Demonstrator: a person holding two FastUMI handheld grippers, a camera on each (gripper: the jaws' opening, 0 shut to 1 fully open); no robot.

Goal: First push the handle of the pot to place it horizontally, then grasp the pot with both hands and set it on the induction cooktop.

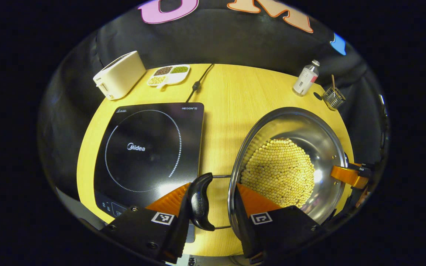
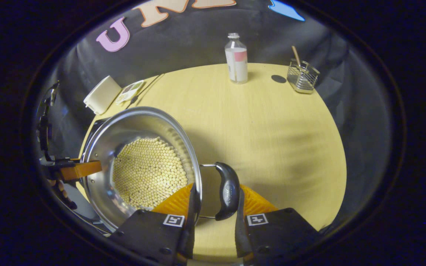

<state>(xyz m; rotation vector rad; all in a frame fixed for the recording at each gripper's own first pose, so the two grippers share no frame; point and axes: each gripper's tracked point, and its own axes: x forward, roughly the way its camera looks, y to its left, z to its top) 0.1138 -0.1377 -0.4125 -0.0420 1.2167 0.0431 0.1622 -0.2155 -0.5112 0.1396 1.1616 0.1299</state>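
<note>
A steel pot [image 1: 301, 125] holding yellow beans [image 1: 279, 170] stands on the wooden table to the right of the black induction cooktop [image 1: 146, 147]. Its black left handle [image 1: 200, 199] lies level between the fingers of my left gripper [image 1: 211, 207]; one finger presses the handle's outer side, the other sits inside the rim. In the right gripper view, my right gripper [image 2: 216, 208] grips the same way, with the other handle [image 2: 227, 190] and the pot's rim [image 2: 198, 177] between its fingers. Each gripper's orange finger also shows at the pot's far rim in the other's view.
At the back of the table [image 1: 227, 92] are a white toaster [image 1: 119, 74], a divided dish of beans [image 1: 168, 74] and the cooktop's cable [image 1: 198, 83]. A bottle [image 2: 236, 59] and a wire holder [image 2: 302, 75] stand at the back right.
</note>
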